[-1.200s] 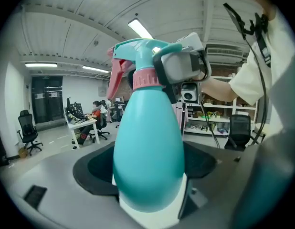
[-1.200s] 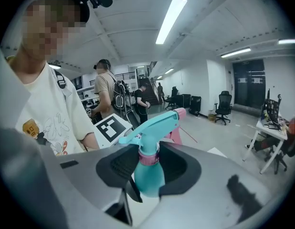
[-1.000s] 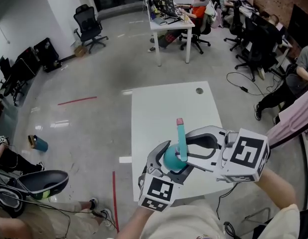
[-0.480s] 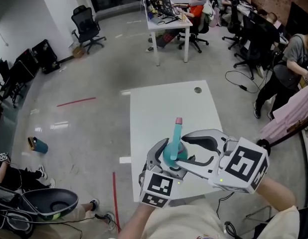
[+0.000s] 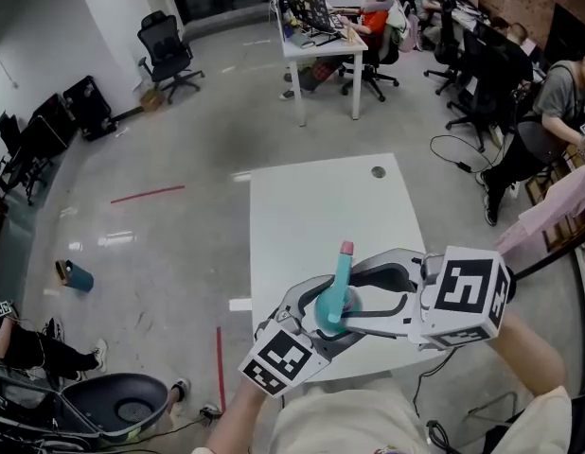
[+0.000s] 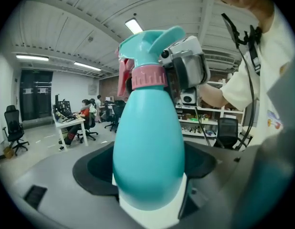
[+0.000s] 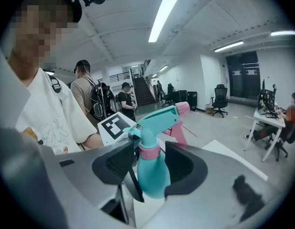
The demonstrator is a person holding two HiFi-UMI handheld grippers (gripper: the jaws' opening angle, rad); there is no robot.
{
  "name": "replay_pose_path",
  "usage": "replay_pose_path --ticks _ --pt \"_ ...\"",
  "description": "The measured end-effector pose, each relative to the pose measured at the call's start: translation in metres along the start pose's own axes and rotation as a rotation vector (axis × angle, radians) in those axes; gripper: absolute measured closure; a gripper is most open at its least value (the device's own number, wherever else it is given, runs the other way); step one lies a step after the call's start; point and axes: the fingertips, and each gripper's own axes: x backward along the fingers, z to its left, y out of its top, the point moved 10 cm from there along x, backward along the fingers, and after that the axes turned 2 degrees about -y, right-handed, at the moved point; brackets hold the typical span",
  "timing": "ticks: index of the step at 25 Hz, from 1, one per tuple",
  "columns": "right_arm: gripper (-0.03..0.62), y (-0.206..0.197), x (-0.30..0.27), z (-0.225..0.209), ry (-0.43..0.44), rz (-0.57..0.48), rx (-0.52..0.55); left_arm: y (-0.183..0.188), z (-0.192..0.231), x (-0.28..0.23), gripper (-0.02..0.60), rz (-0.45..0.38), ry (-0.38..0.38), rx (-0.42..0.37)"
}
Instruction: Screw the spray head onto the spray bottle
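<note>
Spray bottle (image 5: pixel 327 310) – teal, egg-shaped body, held up in the air over the near end of the white bench (image 5: pixel 302 206), not resting on it. The spray head (image 5: pixel 345 270) is on top of the bottle, its pink nozzle tip (image 5: pixel 346 248) pointing away from us across the bench. A ribbed pink collar (image 6: pixel 148 76) sits where head meets bottle; whether it is threaded fully home we cannot tell. A pink trigger (image 7: pixel 178 133) hangs under the head.

Left gripper (image 5: pixel 318 322) – clamped on the lower body of the bottle, the wide base seated between its two pads in the left gripper view.

Right gripper (image 5: pixel 354 301) – reaches in from the right at the level of the neck. In the right gripper view the collar and the bottle's shoulder stand between its jaws, and the jaws are opening; a thin dark gap shows between one pad and the collar, so we read no grip there. The left gripper's marker cube (image 7: pixel 116 126) shows just behind the bottle.

Beyond the bench: grey floor with red tape marks (image 5: pixel 146 193), a teal cup (image 5: pixel 75 275) on its side at the left, a black office chair (image 5: pixel 167 53), and people seated at desks (image 5: pixel 321 36) at the far end of the room.
</note>
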Motion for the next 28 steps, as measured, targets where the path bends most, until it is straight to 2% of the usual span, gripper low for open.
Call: replay_pose_path --ticks 3,5,11,13,17,20,24,26,28 --pt "0.393 0.000 0.001 -0.004 0.012 -0.011 -0.020 0.001 -0.003 -0.001 0.178 0.007 -0.002 -0.001" --pt "0.452 -0.002 0.001 -0.003 0.006 -0.024 -0.021 -0.001 -0.003 -0.001 0.178 0.006 0.010 0.008" --pt "0.459 -0.002 0.003 0.000 -0.042 -0.047 -0.019 0.000 -0.003 0.001 0.178 0.006 0.071 0.018" --pt "0.461 -0.004 0.000 0.001 -0.081 -0.059 -0.025 -0.002 -0.003 0.001 0.178 0.017 0.133 0.020" --pt "0.461 -0.006 -0.011 0.004 -0.187 -0.090 -0.060 -0.008 -0.003 0.004 0.178 0.045 0.343 0.013" --pt "0.461 -0.008 -0.015 0.008 -0.271 -0.104 -0.068 -0.009 -0.003 -0.002 0.178 0.041 0.422 0.050" --pt "0.459 -0.007 -0.019 0.017 -0.367 -0.111 -0.115 -0.008 -0.004 -0.004 0.178 0.040 0.445 0.086" --pt "0.459 -0.004 -0.019 0.019 -0.367 -0.094 -0.116 -0.008 -0.004 -0.001 0.178 0.033 0.413 0.089" --pt "0.451 -0.003 -0.016 0.018 -0.321 -0.072 -0.100 -0.009 -0.002 0.001 0.178 0.028 0.348 0.078"
